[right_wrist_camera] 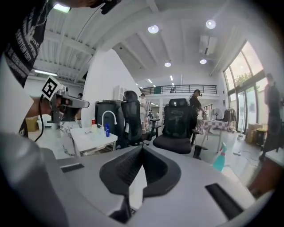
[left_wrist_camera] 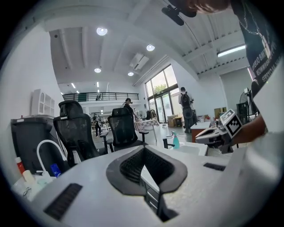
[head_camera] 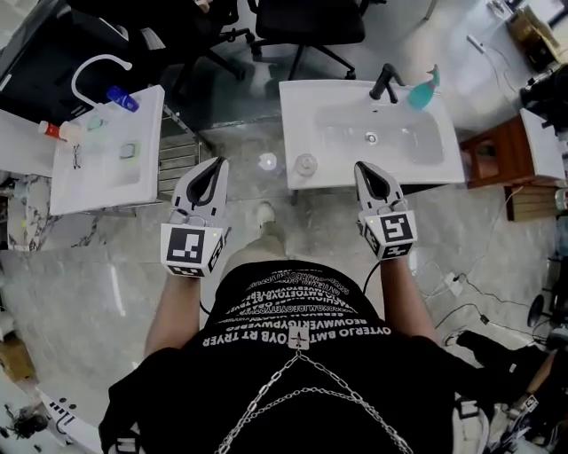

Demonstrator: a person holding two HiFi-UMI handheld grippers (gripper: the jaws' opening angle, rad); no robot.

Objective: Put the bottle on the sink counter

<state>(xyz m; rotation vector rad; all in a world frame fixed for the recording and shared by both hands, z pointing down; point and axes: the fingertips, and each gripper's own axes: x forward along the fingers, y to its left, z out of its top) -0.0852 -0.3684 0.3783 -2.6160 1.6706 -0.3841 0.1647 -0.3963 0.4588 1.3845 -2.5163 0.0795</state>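
A teal spray bottle [head_camera: 424,89] stands on the back rim of the right white sink counter [head_camera: 302,133], beside a black faucet [head_camera: 383,82]; it also shows in the right gripper view [right_wrist_camera: 218,159]. A small blue bottle [head_camera: 122,97] lies at the back of the left sink counter [head_camera: 67,191], near a white faucet [head_camera: 93,66]. My left gripper [head_camera: 216,165] and right gripper [head_camera: 362,167] hover side by side in front of the sinks, over the floor. Both are shut and hold nothing [left_wrist_camera: 143,149] [right_wrist_camera: 142,147].
Black office chairs [head_camera: 306,22] stand behind the sinks. A red-capped bottle [head_camera: 53,130] rests on the left counter's edge. A brown wooden cabinet [head_camera: 493,155] sits right of the right sink. Cables [head_camera: 461,288] trail across the marble floor, and people stand far off.
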